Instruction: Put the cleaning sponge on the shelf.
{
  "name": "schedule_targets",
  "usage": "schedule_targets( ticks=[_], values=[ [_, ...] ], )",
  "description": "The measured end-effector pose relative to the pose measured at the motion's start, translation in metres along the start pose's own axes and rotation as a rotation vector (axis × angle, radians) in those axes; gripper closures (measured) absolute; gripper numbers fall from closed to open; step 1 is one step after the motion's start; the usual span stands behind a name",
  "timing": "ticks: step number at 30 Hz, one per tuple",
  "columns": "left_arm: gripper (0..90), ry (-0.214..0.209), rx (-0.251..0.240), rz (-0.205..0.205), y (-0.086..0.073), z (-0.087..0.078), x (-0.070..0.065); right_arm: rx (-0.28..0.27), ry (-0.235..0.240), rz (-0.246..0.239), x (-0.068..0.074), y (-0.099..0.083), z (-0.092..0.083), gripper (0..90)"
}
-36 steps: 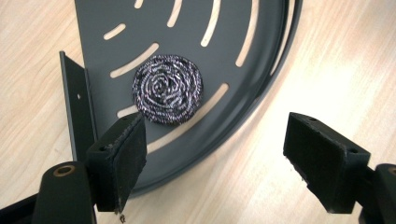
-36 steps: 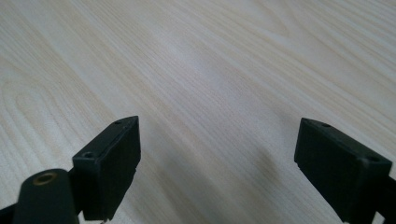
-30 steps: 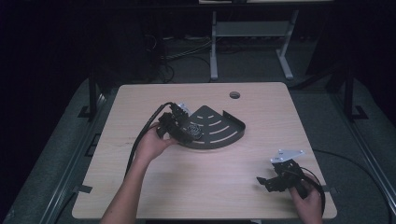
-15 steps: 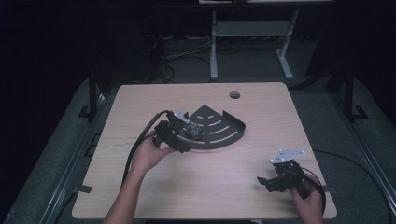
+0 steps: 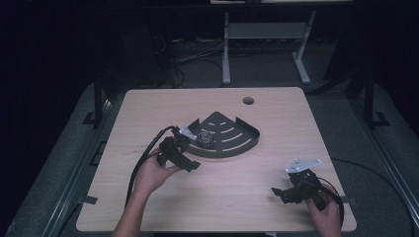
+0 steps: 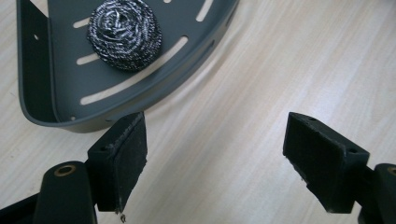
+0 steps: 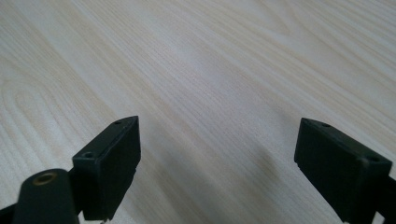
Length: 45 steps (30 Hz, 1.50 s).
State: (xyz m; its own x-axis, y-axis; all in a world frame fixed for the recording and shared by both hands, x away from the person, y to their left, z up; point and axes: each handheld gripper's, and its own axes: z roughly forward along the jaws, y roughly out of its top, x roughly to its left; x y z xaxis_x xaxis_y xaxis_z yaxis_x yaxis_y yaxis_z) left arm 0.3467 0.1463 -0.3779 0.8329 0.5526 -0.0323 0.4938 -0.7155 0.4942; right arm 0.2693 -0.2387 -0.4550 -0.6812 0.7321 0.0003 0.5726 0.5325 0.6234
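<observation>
The shiny coiled steel-wool scouring ball lies in the dark grey slotted quarter-round metal tray mid-surface. The left hand-held gripper hovers just off the tray's rim, jaws apart, nothing between them. I'd say clear the rim, then straddle the ball squarely before squeezing. The right hand-held gripper waits open over bare wood.

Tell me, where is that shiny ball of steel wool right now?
The steel wool lies inside the dark corner tray, at its left end near the table's middle, just beyond the open left claw.
</observation>
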Motion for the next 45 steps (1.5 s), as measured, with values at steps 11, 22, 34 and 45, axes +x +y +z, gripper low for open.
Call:
schedule_targets(
  ticks=[11, 22, 34, 45],
  values=[
    [21.2, 0.008, -0.010, -0.017, -0.020, -0.004, -0.010, 0.006, -0.001, 0.006, 0.001, 0.000, 0.000, 14.0],
    [21.6, 0.007, -0.004, -0.026, -0.034, -0.007, -0.015, 0.013, -0.006, -0.001, 0.002, 0.001, 0.001, 14.1],
    [21.6, 0.016, 0.006, -0.032, -0.052, -0.008, -0.023, 0.011, -0.008, -0.001, 0.002, 0.000, 0.001, 14.0],
    [21.5, 0.025, -0.011, -0.066, -0.072, -0.013, -0.023, 0.015, -0.010, 0.001, 0.003, 0.002, 0.004, 14.1]
  ],
)
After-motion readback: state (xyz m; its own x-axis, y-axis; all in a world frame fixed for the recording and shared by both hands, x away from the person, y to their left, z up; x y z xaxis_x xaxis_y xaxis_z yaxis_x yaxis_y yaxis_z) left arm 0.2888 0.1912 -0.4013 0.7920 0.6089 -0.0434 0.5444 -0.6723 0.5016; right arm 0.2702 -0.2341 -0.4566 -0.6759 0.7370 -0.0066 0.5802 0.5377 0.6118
